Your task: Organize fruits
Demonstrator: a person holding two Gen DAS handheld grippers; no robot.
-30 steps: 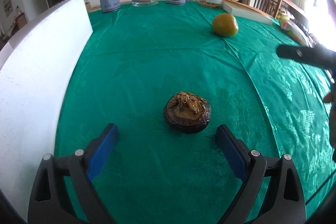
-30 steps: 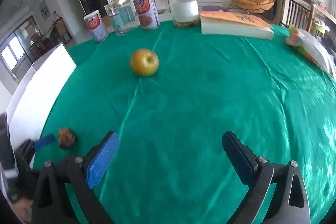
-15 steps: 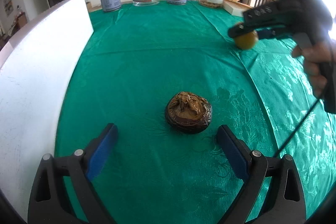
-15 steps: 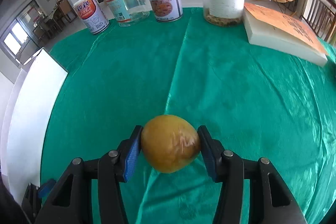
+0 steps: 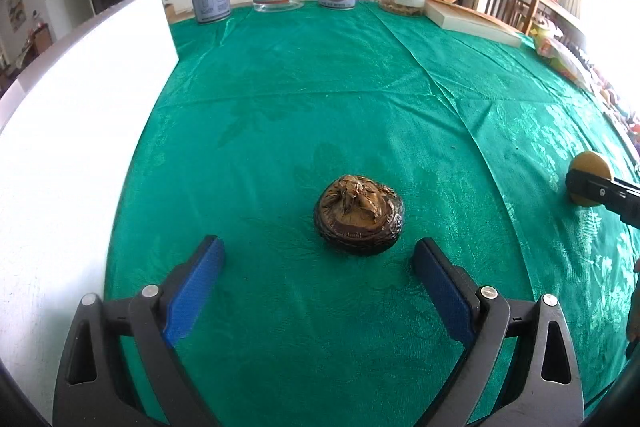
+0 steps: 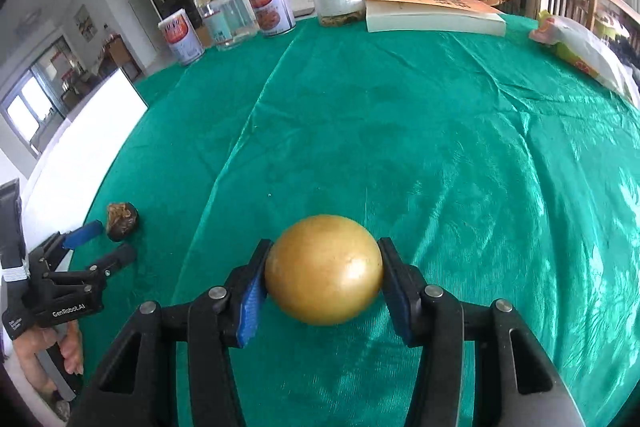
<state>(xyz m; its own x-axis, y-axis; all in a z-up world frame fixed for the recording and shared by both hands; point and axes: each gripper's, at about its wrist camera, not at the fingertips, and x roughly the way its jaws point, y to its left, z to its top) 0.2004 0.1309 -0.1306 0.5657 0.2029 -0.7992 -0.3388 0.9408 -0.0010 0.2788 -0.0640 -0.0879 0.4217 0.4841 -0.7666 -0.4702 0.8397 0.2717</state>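
Green cloth covers the whole table, glossy and creased, and little grip is offered by it to anything round. A white board is stood along the left edge, with cans and jars lined at the far edge. The yellow fruit is clamped between the blue pads of the right gripper, whose jaws have just been closing onto it; being smooth and held only at its widest sides, it could be squeezed out and sent rolling toward the table's edge. The dark wrinkled fruit is left lying near the left edge, ahead of the left gripper, whose jaws are held wide apart; it might be knocked if crowded.
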